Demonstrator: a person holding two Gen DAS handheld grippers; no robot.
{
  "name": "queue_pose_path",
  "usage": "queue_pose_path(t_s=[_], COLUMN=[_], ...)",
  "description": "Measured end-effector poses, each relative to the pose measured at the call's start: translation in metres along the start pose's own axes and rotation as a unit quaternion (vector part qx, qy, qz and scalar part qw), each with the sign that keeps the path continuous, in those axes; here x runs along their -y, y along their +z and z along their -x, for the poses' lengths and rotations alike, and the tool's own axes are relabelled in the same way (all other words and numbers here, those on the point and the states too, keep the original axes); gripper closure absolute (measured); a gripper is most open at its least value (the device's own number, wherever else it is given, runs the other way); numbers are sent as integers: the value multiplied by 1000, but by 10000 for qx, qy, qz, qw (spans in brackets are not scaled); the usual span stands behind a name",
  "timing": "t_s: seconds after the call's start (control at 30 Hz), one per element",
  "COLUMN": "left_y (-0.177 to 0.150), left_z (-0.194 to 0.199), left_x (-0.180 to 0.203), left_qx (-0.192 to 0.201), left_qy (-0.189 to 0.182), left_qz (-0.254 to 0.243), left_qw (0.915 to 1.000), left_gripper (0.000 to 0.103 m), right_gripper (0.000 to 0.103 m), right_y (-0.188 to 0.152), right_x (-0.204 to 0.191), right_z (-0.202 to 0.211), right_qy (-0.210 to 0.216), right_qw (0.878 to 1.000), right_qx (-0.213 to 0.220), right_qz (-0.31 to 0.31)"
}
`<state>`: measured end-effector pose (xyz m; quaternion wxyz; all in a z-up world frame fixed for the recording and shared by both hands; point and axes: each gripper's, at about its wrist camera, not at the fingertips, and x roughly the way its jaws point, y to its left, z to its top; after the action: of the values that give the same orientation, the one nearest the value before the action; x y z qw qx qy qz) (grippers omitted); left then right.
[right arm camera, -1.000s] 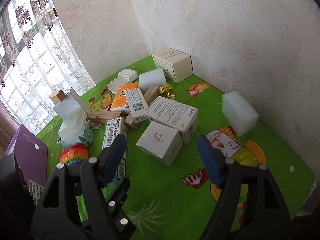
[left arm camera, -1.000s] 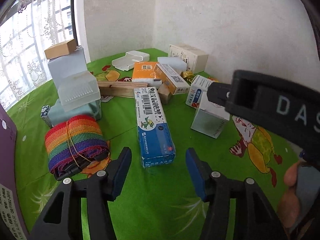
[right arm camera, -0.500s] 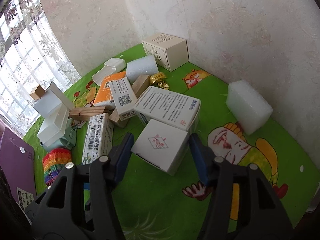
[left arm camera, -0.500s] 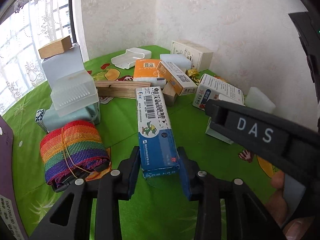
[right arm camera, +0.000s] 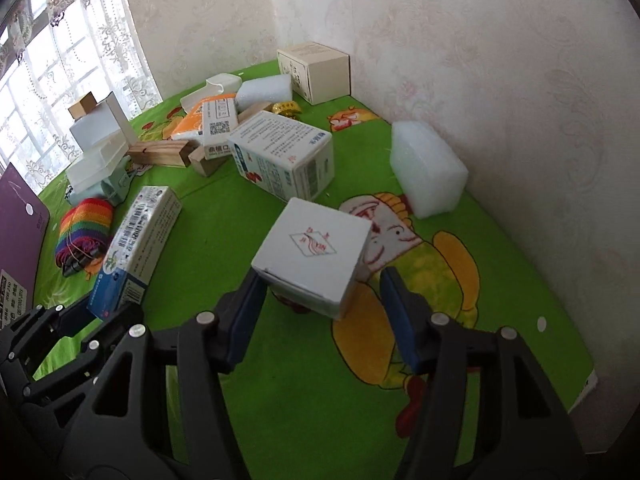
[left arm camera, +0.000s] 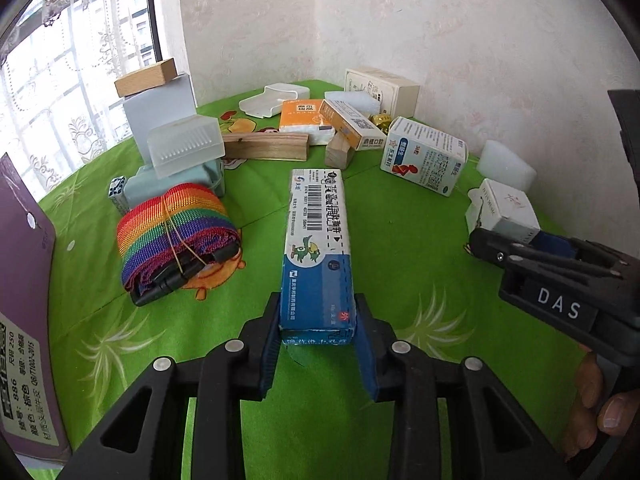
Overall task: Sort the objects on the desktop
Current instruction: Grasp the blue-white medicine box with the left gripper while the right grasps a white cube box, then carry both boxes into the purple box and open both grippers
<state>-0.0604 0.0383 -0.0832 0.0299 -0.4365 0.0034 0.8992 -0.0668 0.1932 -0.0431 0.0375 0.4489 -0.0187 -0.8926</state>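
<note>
Now the left tool (left arm camera: 318, 344) is clamped on the near end of a long blue-and-white box (left arm camera: 317, 248), its blue pads pressed against both long sides. The box lies flat on the green table (left arm camera: 400, 220) and points away toward the back clutter. Close on its left sits a rolled rainbow strap (left arm camera: 172, 232), and behind that a stack of pale plastic cases (left arm camera: 176, 148) with a wooden block (left arm camera: 145, 77) on top. Straight beyond the box's far end lie a wooden plank (left arm camera: 266, 147) and a small wood piece (left arm camera: 339, 151) — these crowd that end. A purple board (left arm camera: 24, 280) stands at the far left edge.

The right tool (right arm camera: 320, 312) has its pads around a small white box (right arm camera: 312, 250); the left pad touches the box's lower corner, while a gap shows between the right pad and the box — so it is not closed on it. The box looks tilted, though whether it is off the table I cannot tell. Just behind it lies a larger blue-and-white carton (right arm camera: 284, 156), near enough to hem it in. A white foam block (right arm camera: 426, 172) rests to the right by the wall, and a beige box (right arm camera: 316, 70) stands in the corner. An orange packet (right arm camera: 198, 118) and a narrow carton with a QR code (right arm camera: 218, 128) lie in the pile farther back.
</note>
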Motion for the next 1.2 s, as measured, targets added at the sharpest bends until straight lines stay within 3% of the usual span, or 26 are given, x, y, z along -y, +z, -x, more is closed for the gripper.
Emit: queue_pose_path(t_s=[0.4, 0.47, 0.5, 0.63, 0.97, 1.2], left_y=[2, 3, 3, 3, 2, 1], left_z=[1, 2, 3, 8, 46, 88], left_x=[-1, 0, 0, 2, -10, -42], left_qx=[81, 110, 115, 225, 803, 1334], left_qy=[159, 120, 105, 12, 11, 494], left_qz=[62, 37, 32, -10, 47, 474], left_qw=[9998, 9999, 9999, 9997, 9968, 9887], left_gripper=[67, 68, 69, 69, 70, 70], right_gripper=[37, 48, 58, 58, 58, 58], right_y=[8, 7, 5, 2, 11, 16], right_x=[5, 7, 7, 6, -2, -27], right_z=[6, 7, 7, 12, 37, 50], right_qy=[-179, -195, -168, -11, 250, 558], right_qw=[9993, 9992, 9993, 9992, 9969, 9945], right_qx=[307, 341, 321, 382, 737, 832], right_qz=[-127, -90, -52, 70, 122, 319])
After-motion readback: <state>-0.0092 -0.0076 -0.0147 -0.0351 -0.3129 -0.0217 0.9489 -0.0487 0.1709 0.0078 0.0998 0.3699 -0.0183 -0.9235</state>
